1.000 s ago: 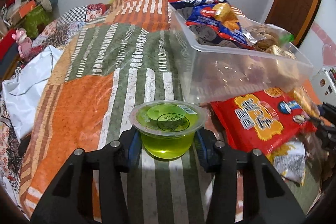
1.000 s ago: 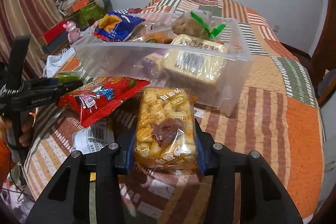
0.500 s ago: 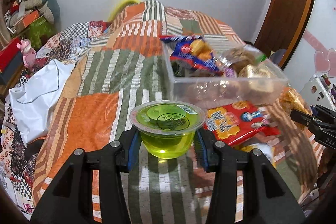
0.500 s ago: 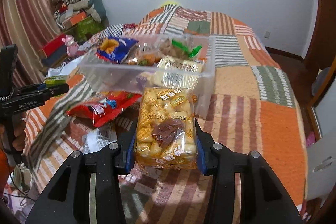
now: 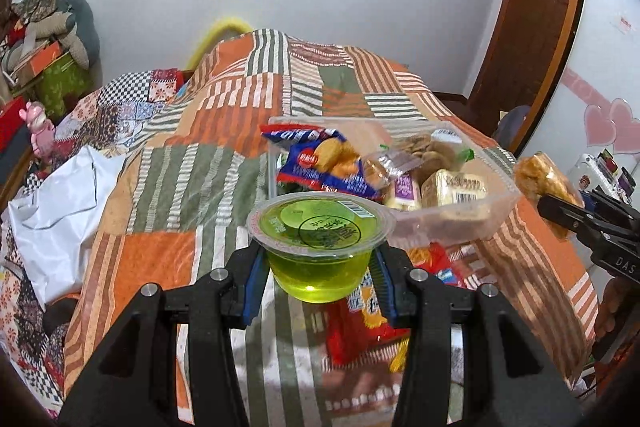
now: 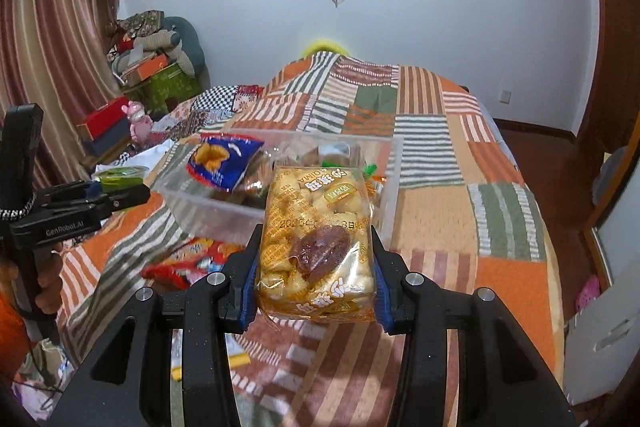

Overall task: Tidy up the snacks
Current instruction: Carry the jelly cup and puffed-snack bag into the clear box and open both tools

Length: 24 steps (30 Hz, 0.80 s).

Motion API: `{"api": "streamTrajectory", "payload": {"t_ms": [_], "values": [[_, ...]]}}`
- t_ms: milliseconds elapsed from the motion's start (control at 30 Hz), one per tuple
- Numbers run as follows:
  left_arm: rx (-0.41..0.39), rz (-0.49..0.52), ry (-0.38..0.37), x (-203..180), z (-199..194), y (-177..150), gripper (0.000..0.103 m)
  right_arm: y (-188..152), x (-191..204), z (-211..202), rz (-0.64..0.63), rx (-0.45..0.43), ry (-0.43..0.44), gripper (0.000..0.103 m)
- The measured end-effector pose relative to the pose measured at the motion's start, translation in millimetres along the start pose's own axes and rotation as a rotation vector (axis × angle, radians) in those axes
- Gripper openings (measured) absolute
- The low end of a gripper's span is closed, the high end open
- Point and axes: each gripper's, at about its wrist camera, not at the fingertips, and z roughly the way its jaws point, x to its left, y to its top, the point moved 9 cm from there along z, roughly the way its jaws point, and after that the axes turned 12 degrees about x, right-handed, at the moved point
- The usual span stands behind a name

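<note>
My left gripper (image 5: 318,277) is shut on a green jelly cup (image 5: 320,247) and holds it above the bed, in front of the clear plastic bin (image 5: 496,205). My right gripper (image 6: 316,277) is shut on a yellow pastry pack (image 6: 316,239), held in the air before the bin (image 6: 200,205). The bin holds a blue snack bag (image 5: 320,163), wrapped buns (image 5: 452,189) and other packs. A red snack bag (image 5: 360,323) lies on the quilt under the left gripper. The left gripper with the jelly cup (image 6: 120,175) shows at the left of the right wrist view.
The patchwork quilt (image 5: 168,179) covers the bed. A white plastic bag (image 5: 56,203) lies at its left edge. Boxes and a pink toy (image 6: 138,119) crowd the left wall. A wooden door (image 5: 532,15) stands at right. More small packets (image 6: 176,359) lie near the front.
Both grippers have risen and pulled back with their snacks. The bin and the red bag now look farther away and lower.
</note>
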Motion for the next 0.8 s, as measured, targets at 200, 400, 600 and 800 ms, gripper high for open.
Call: {"api": "streamTrajectory", "payload": {"t_ms": [200, 400, 600, 800], "values": [[-0.003, -0.001, -0.006, -3, 11, 12, 0.046, 12, 4, 4, 0.002, -0.02, 0.024, 0.042], [0.007, 0.006, 0.003, -3, 28, 23, 0.046, 27, 10, 15, -0.018, -0.028, 0.02, 0.042], [0.025, -0.002, 0.009, 0, 45, 31, 0.046, 36, 14, 31, -0.031, -0.008, 0.023, 0.042], [0.044, -0.01, 0.002, 3, 61, 31, 0.046, 47, 21, 52, -0.041, 0.02, 0.038, 0.042]]}}
